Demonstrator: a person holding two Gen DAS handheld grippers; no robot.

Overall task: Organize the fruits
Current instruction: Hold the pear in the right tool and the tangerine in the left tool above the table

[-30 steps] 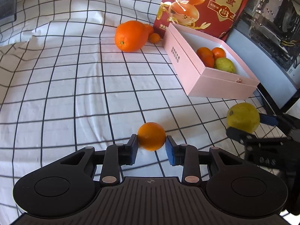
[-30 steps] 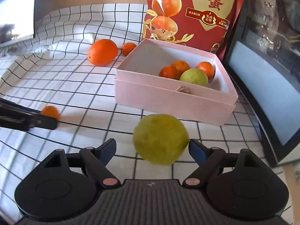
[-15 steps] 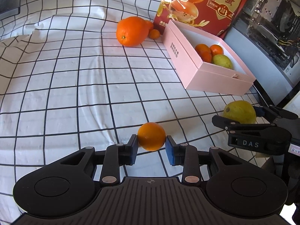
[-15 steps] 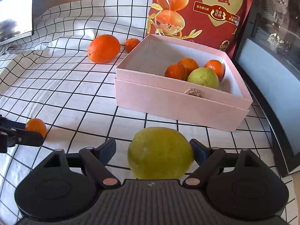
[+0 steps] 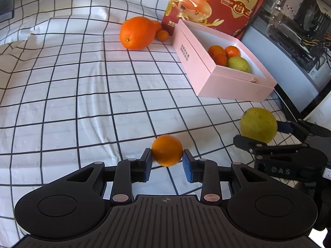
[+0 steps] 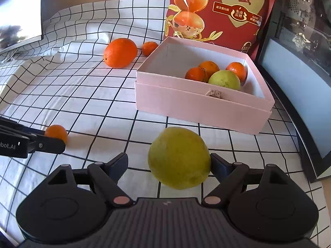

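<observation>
between left gripper (image 5: 167, 162) jaws small orange (image 5: 167, 153), right gripper (image 6: 168, 163) jaws on lemon (image 6: 179, 157)

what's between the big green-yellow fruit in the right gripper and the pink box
Nothing: only bare black-gridded white cloth separates the green-yellow fruit from the pink box, clearest in the right wrist view.

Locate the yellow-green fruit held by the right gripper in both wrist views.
Left wrist: yellow-green fruit at right edge, mid-height, in the right gripper.
Right wrist: same fruit bottom centre, between that gripper's fingers.
Shared landmark: pink box, just beyond the fruit.
</observation>
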